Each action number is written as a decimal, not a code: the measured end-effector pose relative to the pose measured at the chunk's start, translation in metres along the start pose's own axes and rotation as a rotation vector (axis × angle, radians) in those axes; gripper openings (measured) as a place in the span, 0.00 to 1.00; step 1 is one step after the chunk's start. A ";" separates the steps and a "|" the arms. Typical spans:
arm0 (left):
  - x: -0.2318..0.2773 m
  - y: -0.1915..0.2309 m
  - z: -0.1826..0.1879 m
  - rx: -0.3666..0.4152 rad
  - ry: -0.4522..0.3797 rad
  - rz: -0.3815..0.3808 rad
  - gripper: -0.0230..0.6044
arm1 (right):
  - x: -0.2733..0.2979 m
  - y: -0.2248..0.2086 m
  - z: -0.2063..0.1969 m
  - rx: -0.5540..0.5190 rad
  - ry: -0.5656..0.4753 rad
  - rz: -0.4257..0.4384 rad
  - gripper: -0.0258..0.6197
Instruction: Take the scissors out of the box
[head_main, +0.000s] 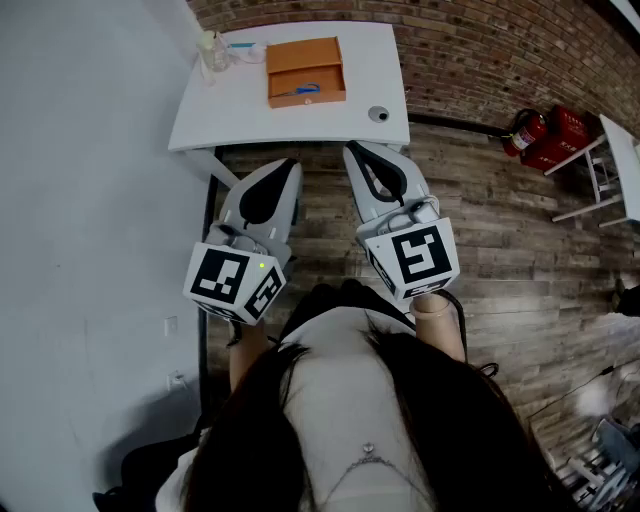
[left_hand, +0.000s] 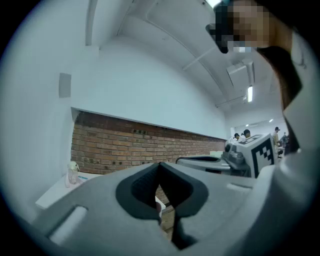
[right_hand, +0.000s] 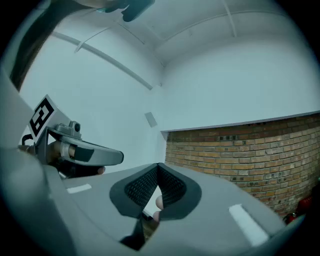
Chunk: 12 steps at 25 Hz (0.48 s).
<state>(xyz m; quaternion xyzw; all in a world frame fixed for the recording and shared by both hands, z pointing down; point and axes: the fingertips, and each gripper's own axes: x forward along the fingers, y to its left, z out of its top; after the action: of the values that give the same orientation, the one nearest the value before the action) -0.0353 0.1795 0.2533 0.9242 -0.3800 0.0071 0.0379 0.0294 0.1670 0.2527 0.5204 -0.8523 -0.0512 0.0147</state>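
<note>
Nearest me, I held the left tool (head_main: 283, 168) and the right tool (head_main: 358, 152) level over the wooden floor, each with its jaws pressed together on nothing, close to the front edge of the white desk (head_main: 230, 112). Farther back on the desk sat the open orange box (head_main: 322, 100), with the blue-handled scissors (head_main: 301, 91) lying flat by its near wall. I judged them light, stiff and slick along the blades, and the handle loops the surest place to pinch.
</note>
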 end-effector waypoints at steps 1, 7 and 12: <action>0.001 0.000 -0.001 0.002 0.001 0.006 0.04 | -0.001 -0.002 0.000 0.002 -0.003 0.004 0.05; 0.008 -0.006 -0.007 0.009 0.006 0.040 0.04 | -0.005 -0.016 -0.004 0.029 -0.012 0.023 0.05; 0.014 -0.005 -0.013 0.002 0.017 0.066 0.04 | -0.001 -0.023 -0.012 0.048 -0.013 0.057 0.05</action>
<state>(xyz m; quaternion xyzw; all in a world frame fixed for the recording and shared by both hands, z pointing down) -0.0214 0.1742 0.2661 0.9110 -0.4101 0.0164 0.0399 0.0511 0.1568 0.2622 0.4958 -0.8678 -0.0337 -0.0018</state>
